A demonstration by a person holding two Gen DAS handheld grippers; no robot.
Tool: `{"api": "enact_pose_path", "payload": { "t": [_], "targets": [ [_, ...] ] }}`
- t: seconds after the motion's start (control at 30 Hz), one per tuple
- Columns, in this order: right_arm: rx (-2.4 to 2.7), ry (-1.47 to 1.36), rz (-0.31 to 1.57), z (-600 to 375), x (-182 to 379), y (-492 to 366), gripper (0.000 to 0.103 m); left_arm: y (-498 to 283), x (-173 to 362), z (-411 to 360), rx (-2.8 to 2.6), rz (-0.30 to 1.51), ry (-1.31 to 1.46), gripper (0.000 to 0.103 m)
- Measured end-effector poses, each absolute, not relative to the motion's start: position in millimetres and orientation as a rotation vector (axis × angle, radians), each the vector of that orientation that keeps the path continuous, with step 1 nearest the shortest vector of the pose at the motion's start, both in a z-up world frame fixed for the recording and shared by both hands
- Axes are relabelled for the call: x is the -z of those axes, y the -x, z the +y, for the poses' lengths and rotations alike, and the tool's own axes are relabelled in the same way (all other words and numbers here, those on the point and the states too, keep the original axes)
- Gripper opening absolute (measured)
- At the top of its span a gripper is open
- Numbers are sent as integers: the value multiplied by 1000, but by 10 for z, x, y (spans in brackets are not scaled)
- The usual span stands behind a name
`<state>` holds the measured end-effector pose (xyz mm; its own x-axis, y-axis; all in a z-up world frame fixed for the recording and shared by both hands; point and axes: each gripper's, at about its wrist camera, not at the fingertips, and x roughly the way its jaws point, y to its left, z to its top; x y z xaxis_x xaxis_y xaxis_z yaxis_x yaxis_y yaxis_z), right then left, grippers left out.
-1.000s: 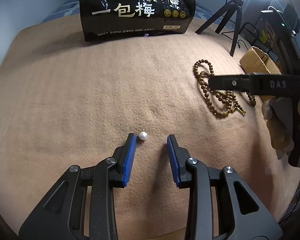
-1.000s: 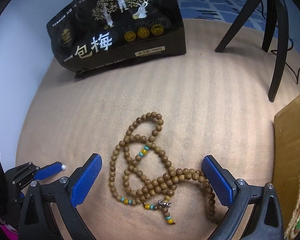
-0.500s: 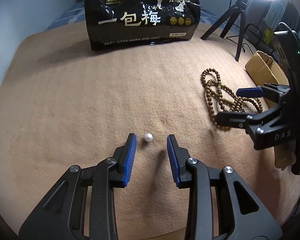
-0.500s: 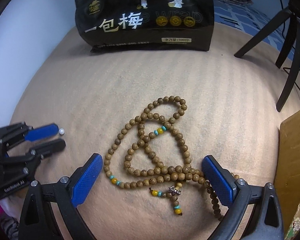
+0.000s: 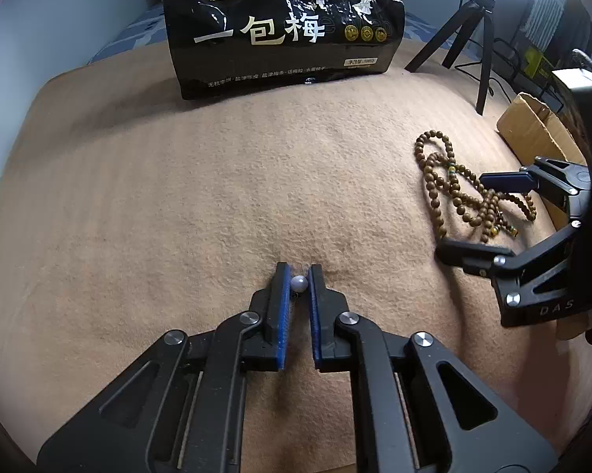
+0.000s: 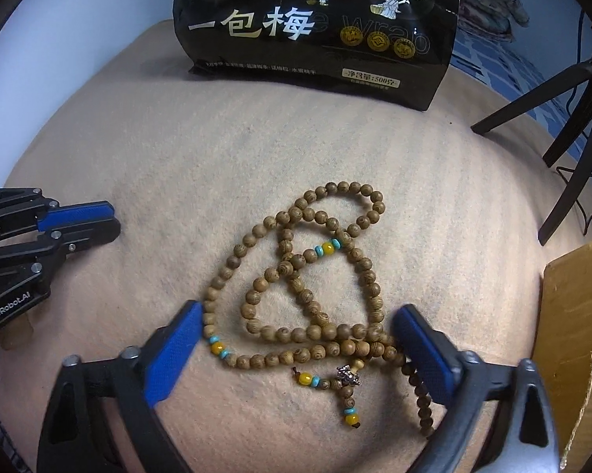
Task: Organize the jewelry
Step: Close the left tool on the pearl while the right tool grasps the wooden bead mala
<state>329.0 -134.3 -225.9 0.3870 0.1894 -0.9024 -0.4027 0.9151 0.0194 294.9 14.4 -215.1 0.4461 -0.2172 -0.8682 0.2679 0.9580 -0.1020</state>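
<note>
A small white pearl [image 5: 298, 283] sits pinched between the blue pads of my left gripper [image 5: 297, 272], which is shut on it, low on the tan blanket [image 5: 177, 216]. A tangled brown wooden bead necklace [image 6: 315, 287] with yellow and turquoise beads lies on the blanket. My right gripper [image 6: 296, 315] is wide open, its fingers straddling the necklace's lower part. The necklace [image 5: 457, 189] and right gripper [image 5: 489, 213] also show at the right in the left wrist view. The left gripper [image 6: 112, 222] shows at the left in the right wrist view; the pearl is hidden there.
A black snack bag [image 5: 284, 27] with white Chinese lettering stands at the blanket's far edge. A black tripod [image 6: 564, 110] stands at the far right. A cardboard box [image 6: 576, 339] sits just right of the necklace.
My left gripper has closed on the pearl, which was loose between open fingers before. My right gripper has moved forward and down so its fingers straddle the necklace.
</note>
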Motion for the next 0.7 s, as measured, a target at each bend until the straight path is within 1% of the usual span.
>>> {"api": "enact_pose_path", "payload": {
  "t": [0.03, 0.07, 0.13, 0.17, 0.2, 0.23, 0.27, 0.33, 0.37, 0.7],
  "targets": [
    [-381, 215, 1112, -1321, 2240, -3272, 79, -2948, 2152, 146, 301, 1067, -50, 7],
    [-379, 217, 1112, -1322, 2224, -3268, 75, -2949, 2154, 148, 301, 1067, -48, 7],
    [-379, 214, 1112, -1334, 2194, -3275, 52, -2951, 2154, 155, 301, 1068, -39, 7],
    [-381, 211, 1112, -1343, 2177, -3268, 45, -2951, 2154, 157, 300, 1068, -36, 7],
    [-380, 209, 1113, -1357, 2158, -3270, 32, -2952, 2149, 156, 299, 1069, -35, 7],
    [-379, 202, 1115, -1370, 2144, -3266, 26, -2951, 2146, 155, 296, 1069, -32, 7],
    [-381, 192, 1117, -1390, 2134, -3254, 23, -2952, 2142, 158, 295, 1069, -29, 7],
    [-381, 178, 1117, -1421, 2127, -3245, 13, -2953, 2136, 157, 291, 1070, -22, 7],
    [-378, 172, 1116, -1430, 2119, -3229, 11, -2953, 2133, 154, 290, 1071, -20, 7],
    [-372, 126, 1086, -1617, 1989, -3113, 10, -2876, 2011, 91, 306, 1065, -5, 7]
  ]
}}
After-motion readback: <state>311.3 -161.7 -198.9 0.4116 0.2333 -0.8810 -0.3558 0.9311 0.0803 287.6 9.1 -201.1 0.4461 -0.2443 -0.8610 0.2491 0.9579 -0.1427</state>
